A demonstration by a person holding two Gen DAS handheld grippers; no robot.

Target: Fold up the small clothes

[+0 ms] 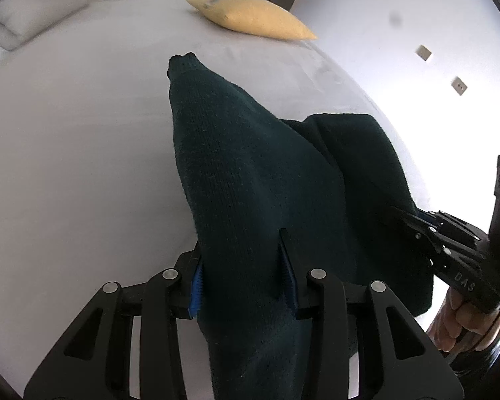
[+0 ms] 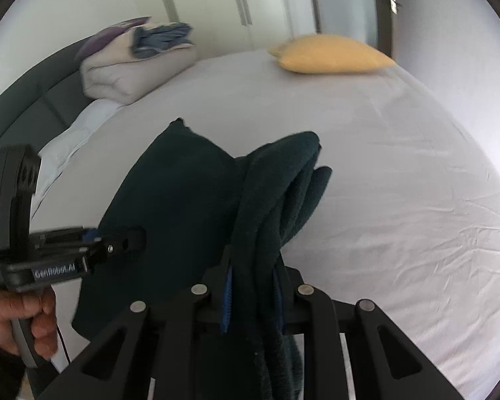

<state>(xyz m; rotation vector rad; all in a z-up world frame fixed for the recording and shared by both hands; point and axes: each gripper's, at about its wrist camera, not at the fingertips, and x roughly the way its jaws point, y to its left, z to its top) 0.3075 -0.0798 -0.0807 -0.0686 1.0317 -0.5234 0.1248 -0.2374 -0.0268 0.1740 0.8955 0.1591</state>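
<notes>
A dark green knitted garment [image 1: 250,173] is held up over the bed between both grippers. My left gripper [image 1: 243,266] is shut on one bunched part of it, which stretches away from me to a cuff-like end [image 1: 183,63]. My right gripper [image 2: 253,283] is shut on several folded layers of the same garment [image 2: 283,180]. The right gripper also shows at the right edge of the left wrist view [image 1: 413,220], clamped on the cloth. The left gripper shows at the left of the right wrist view [image 2: 123,243].
The bed has a pale grey sheet [image 2: 400,183]. A yellow pillow [image 2: 330,53] lies at its far side. A beige cushion with a blue cloth on it [image 2: 136,63] sits by the dark headboard [image 2: 23,93]. Wardrobe doors stand behind.
</notes>
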